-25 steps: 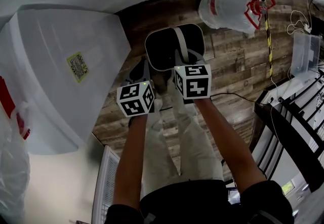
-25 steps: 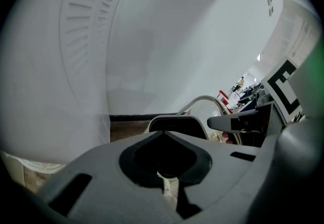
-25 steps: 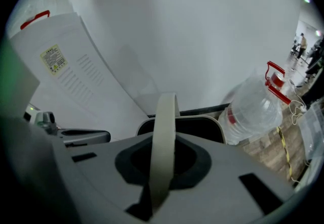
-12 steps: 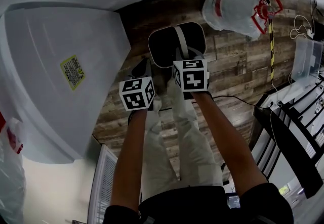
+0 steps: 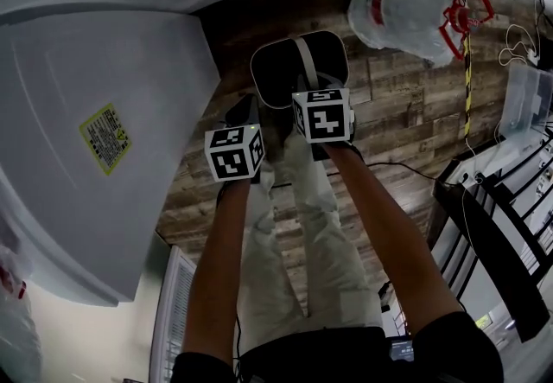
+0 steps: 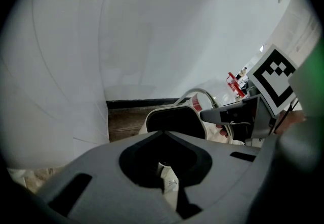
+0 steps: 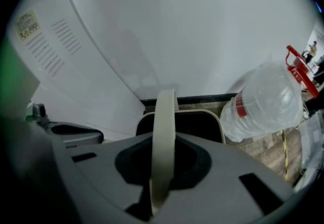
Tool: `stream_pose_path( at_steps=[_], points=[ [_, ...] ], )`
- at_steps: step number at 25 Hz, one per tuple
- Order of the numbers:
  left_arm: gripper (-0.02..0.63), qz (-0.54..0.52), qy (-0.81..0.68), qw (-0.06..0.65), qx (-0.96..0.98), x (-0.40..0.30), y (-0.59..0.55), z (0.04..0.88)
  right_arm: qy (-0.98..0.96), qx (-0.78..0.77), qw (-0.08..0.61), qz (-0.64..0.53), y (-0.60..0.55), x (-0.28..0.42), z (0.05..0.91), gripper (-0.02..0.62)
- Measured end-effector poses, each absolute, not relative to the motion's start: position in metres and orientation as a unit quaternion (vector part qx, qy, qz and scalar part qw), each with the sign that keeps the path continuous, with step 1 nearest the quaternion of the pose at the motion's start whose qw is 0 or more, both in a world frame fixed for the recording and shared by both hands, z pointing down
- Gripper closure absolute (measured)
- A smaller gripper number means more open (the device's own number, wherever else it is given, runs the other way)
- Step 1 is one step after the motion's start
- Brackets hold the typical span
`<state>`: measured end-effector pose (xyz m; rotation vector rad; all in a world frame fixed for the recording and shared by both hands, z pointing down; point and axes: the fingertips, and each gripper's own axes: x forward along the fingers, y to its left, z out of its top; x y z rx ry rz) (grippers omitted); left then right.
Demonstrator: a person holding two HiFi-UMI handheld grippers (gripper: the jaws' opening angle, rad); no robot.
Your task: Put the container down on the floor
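The container (image 5: pixel 285 79) is a small bin with a cream rim, a black inside and a cream strap handle (image 5: pixel 304 61). It hangs over the wood-look floor, close to the wall. My right gripper (image 5: pixel 318 89) is shut on that handle, which runs up between its jaws in the right gripper view as a pale band (image 7: pixel 164 132) above the bin's rim (image 7: pixel 215 117). My left gripper (image 5: pixel 245 113) hangs just left of the bin, jaws shut, apart from it. From the left gripper (image 6: pixel 164 170) the bin (image 6: pixel 174 119) lies ahead, with the right gripper (image 6: pixel 235 114) over it.
A large white appliance (image 5: pixel 95 130) with a yellow label fills the left. A big clear water bottle (image 5: pixel 402 9) with a red handle lies on the floor right of the bin. A clear plastic box (image 5: pixel 525 92), cables and a black rack (image 5: pixel 501 226) are at the right. The person's legs stand below the grippers.
Both grippers and the bin have sunk toward the floor, shifting slightly up the head view. The right gripper's hold on the handle is unchanged.
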<state>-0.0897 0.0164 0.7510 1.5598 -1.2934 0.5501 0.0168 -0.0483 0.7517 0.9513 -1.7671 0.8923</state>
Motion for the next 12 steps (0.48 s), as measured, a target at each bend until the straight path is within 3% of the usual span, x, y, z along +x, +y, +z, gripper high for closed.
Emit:
stream_pose_path(
  at_steps=[12],
  points=[
    [0.591, 0.238, -0.523, 0.495, 0.652, -0.090, 0.012, 0.785, -0.712, 0.366, 0.476, 0.365, -0.049, 0.016, 0.796, 0.561]
  ],
)
